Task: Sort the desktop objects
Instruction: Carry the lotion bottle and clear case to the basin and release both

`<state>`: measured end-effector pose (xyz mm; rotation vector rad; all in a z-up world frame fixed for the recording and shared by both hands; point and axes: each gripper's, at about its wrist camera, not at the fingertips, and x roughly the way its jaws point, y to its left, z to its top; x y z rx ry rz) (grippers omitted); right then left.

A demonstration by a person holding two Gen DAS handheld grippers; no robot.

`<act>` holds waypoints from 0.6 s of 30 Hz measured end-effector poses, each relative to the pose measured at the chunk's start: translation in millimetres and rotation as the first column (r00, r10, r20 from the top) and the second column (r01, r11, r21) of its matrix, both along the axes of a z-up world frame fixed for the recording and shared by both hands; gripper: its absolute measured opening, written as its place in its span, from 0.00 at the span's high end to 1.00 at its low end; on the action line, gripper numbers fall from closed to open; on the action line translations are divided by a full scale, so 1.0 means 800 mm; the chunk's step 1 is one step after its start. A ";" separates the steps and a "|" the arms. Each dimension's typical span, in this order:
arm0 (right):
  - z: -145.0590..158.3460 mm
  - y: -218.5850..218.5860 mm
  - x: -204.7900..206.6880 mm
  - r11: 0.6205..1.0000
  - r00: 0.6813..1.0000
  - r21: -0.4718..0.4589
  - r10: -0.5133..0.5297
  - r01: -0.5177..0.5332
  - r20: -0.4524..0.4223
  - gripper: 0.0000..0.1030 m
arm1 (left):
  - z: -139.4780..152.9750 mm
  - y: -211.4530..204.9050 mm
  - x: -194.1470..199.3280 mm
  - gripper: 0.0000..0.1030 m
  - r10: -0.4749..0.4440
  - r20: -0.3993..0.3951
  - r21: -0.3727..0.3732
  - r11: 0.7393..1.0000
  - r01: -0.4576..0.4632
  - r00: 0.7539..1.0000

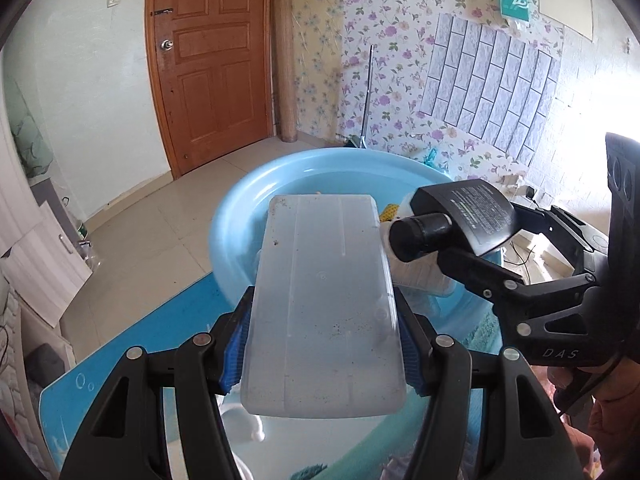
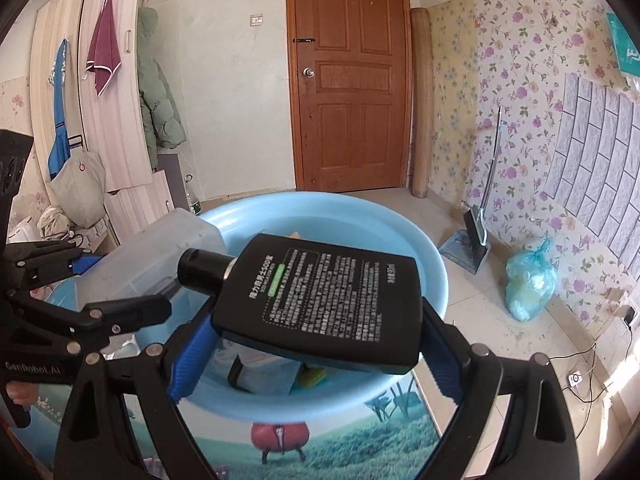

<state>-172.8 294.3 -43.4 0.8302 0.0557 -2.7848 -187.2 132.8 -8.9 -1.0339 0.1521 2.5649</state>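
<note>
My left gripper [image 1: 324, 350] is shut on a translucent plastic box [image 1: 326, 304], held above the near rim of a light blue basin [image 1: 240, 200]. My right gripper [image 2: 312, 354] is shut on a flat black bottle [image 2: 324, 300] with white print and a round black cap, also over the basin [image 2: 432, 264]. In the left wrist view the black bottle [image 1: 468, 216] hangs just right of the box, cap toward it. From the right wrist, the box [image 2: 156, 252] shows at left. A yellow item [image 2: 314, 376] and a clear packet [image 2: 260, 374] lie inside the basin.
The basin stands on a table with a blue-green picture mat [image 2: 320, 440]. Beyond are a tiled floor, a wooden door [image 2: 352, 80], a rolled mat [image 2: 422, 100], a dustpan [image 2: 468, 248] and a blue rubbish bag [image 2: 528, 284] by the floral wall. A hand [image 1: 600, 412] holds the right gripper.
</note>
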 end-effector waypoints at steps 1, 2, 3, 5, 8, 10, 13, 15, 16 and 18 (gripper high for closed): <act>-0.003 0.001 -0.006 1.000 1.000 -0.003 -0.001 0.001 0.009 0.10 | -0.002 0.004 -0.004 0.40 -0.006 0.001 -0.006 1.000 0.006 1.000; -0.004 0.002 -0.011 1.000 1.000 -0.008 -0.004 0.004 0.018 0.10 | -0.004 0.007 -0.007 0.40 -0.002 -0.003 -0.016 1.000 0.002 1.000; -0.006 0.003 -0.015 1.000 1.000 -0.015 -0.009 0.009 0.027 0.10 | -0.005 0.010 -0.010 0.40 -0.001 -0.008 -0.023 1.000 0.001 1.000; -0.008 0.007 -0.019 0.999 0.999 -0.027 -0.018 0.019 0.026 0.10 | -0.007 0.011 -0.014 0.38 -0.005 -0.003 -0.017 1.000 0.005 1.000; -0.010 0.005 -0.018 1.000 1.000 -0.025 -0.016 0.017 0.016 0.09 | -0.011 0.013 -0.015 0.32 -0.018 0.003 -0.012 1.000 0.018 1.000; -0.011 0.004 -0.018 0.999 1.000 -0.024 -0.022 0.023 0.016 0.09 | -0.011 0.014 -0.011 0.28 -0.022 -0.012 -0.033 0.999 0.022 1.000; -0.008 0.002 -0.015 0.999 0.999 -0.013 -0.030 0.031 0.022 0.09 | -0.009 0.016 -0.005 0.24 -0.025 -0.026 -0.047 0.999 0.023 0.999; -0.006 0.001 -0.011 0.999 0.999 -0.016 -0.038 0.039 0.027 0.09 | -0.006 0.014 0.001 0.22 -0.021 -0.030 -0.038 0.999 0.019 0.999; -0.004 0.001 -0.008 0.999 0.999 -0.018 -0.042 0.042 0.027 0.09 | -0.005 0.011 0.005 0.22 -0.015 -0.033 -0.032 0.999 0.014 0.999; -0.002 0.001 0.000 0.999 0.999 -0.020 -0.044 0.045 0.021 0.09 | -0.002 0.004 0.013 0.21 -0.006 -0.036 -0.023 1.000 0.005 0.999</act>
